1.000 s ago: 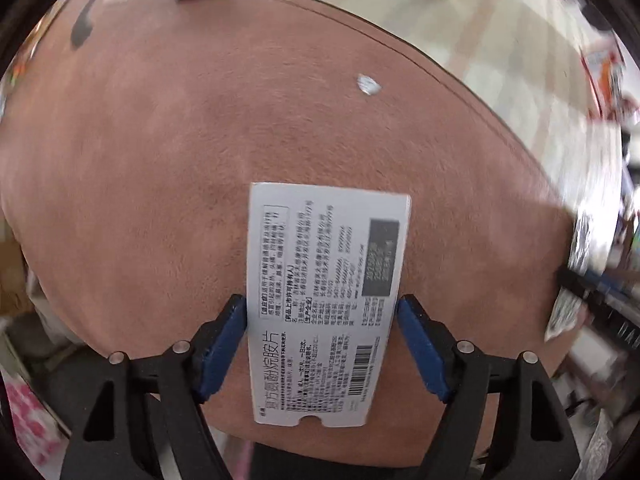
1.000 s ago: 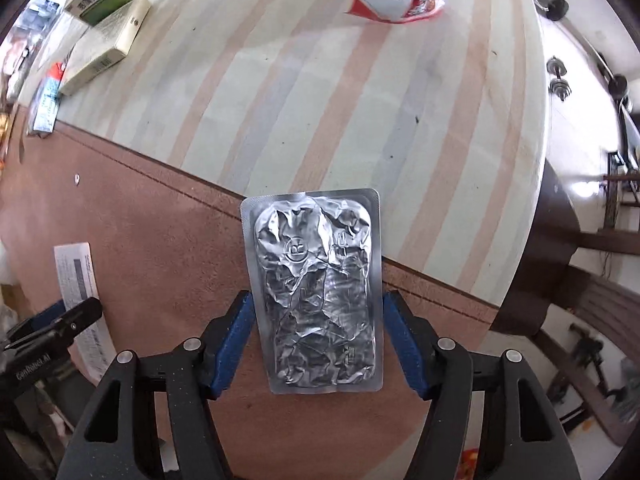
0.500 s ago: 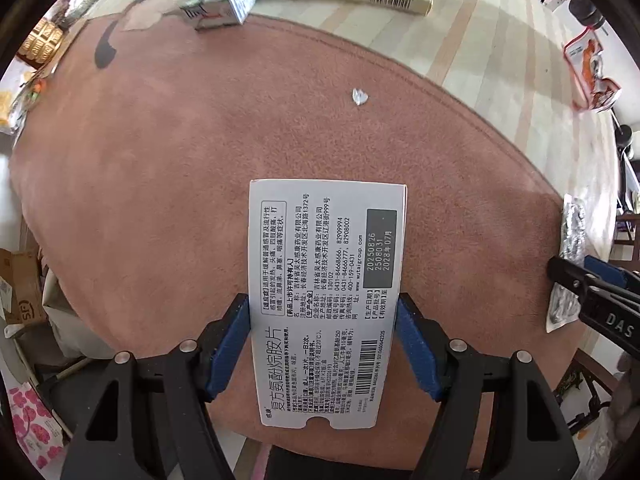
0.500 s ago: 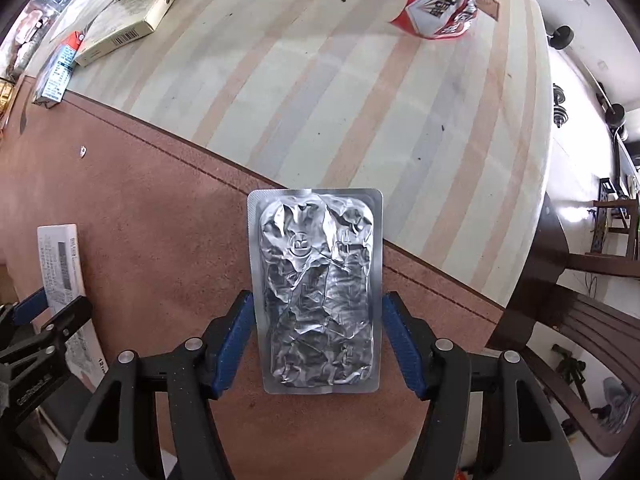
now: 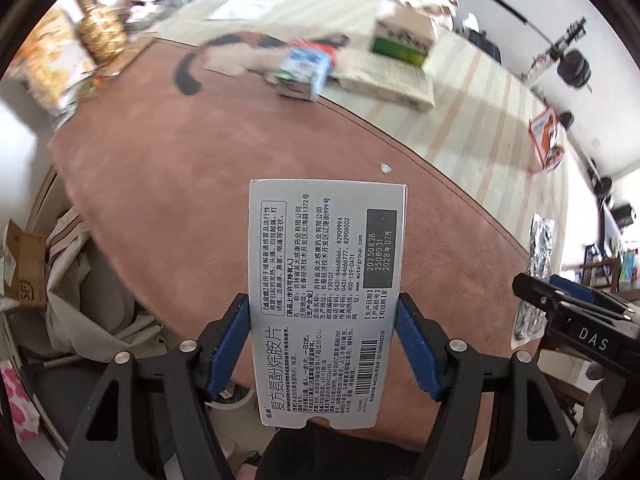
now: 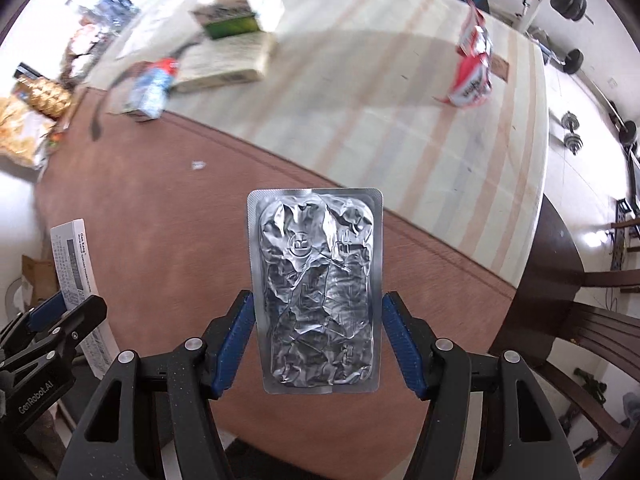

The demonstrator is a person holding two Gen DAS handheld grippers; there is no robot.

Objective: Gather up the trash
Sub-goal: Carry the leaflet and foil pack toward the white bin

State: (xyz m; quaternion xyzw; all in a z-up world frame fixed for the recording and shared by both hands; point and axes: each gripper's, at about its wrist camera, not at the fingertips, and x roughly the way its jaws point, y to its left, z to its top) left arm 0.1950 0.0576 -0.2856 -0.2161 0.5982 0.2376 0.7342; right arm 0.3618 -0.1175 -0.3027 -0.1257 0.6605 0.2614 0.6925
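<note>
Both grippers have lifted clear of the table's near edge, the left gripper point(image 5: 322, 344) clamped on the medicine box point(image 5: 326, 280) and the right gripper point(image 6: 318, 340) pinching the foil blister pack point(image 6: 316, 288), so both pieces look ready for binning.

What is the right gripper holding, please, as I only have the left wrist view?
Observer: The right gripper is shut on a crumpled silver blister pack, whose flat face is toward its camera.
Operator: Thank you. What stands beyond the table's right edge?
Observer: A dark wooden chair stands there, close against the table.
</note>
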